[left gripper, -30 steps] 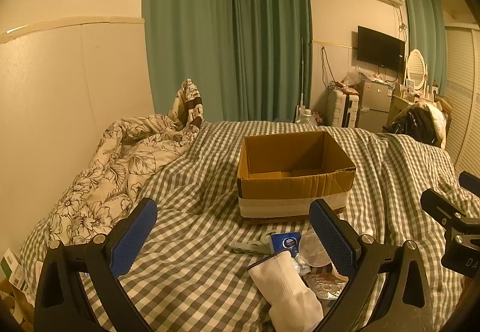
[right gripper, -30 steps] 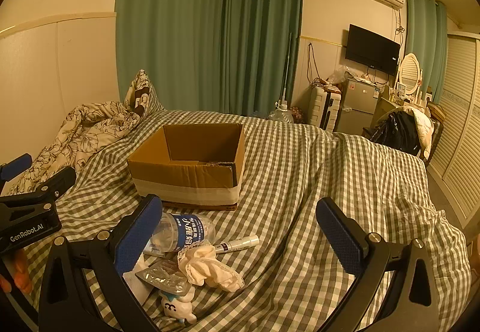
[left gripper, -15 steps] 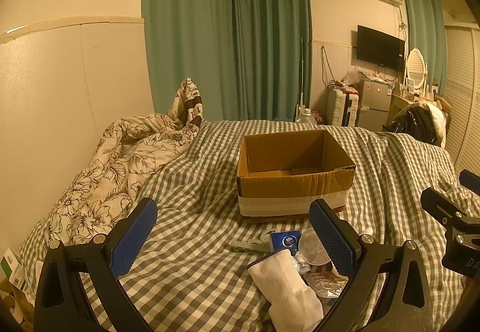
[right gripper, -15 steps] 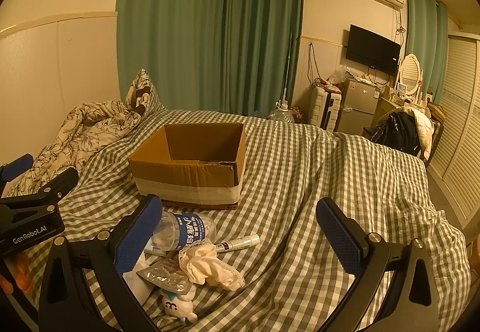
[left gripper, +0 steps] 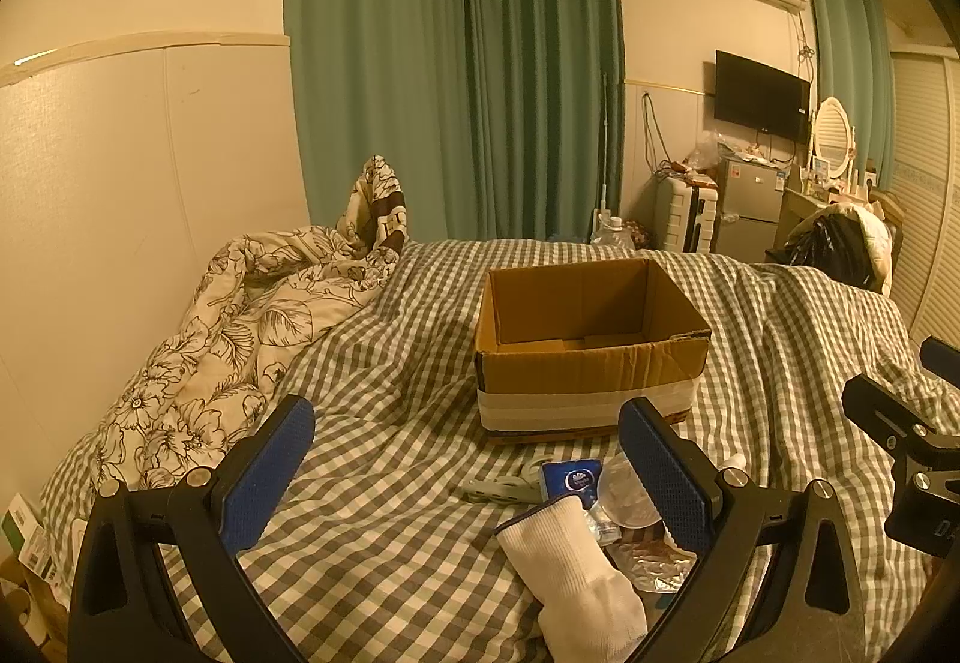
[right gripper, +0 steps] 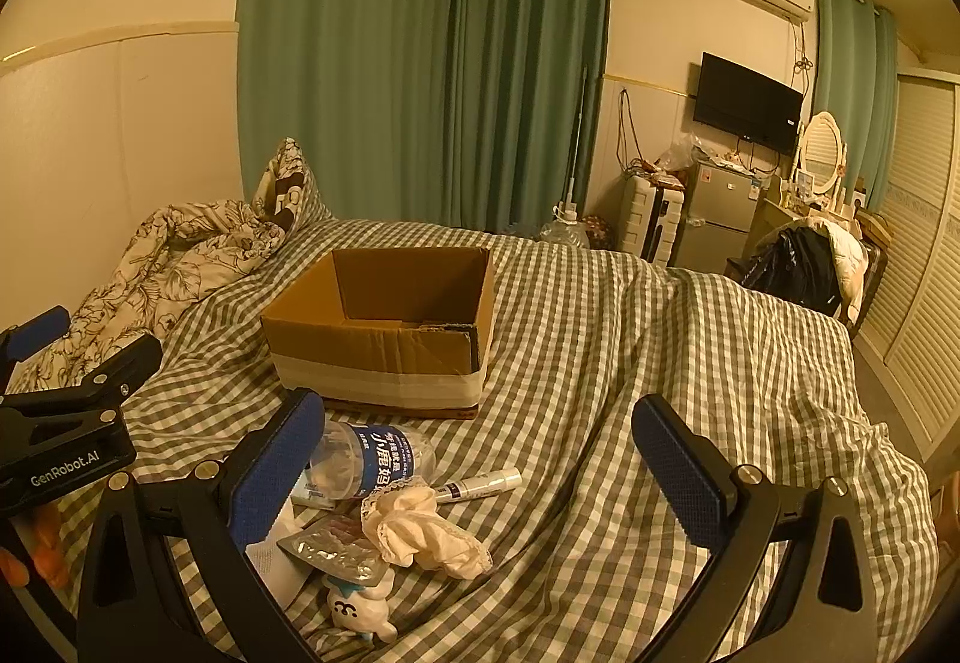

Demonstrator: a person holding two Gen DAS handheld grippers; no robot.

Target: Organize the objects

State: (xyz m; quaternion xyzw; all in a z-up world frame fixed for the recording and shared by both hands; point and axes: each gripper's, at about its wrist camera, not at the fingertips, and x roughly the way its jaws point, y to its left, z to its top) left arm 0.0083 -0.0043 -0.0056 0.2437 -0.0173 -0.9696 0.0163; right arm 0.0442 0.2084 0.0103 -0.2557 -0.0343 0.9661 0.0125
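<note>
both tongs [left gripper: 465,468] [right gripper: 480,459] apart, empty; clutter pile [right gripper: 384,507] before cardboard box [right gripper: 384,339].

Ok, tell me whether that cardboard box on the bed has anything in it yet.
Empty as far as both views show. The cardboard box is open-topped with bare brown walls and floor; the bottle and the other clutter lie outside on the bedspread.

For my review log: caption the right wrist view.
Open right gripper above clutter before an open brown cardboard box on a checked bedspread.
</note>
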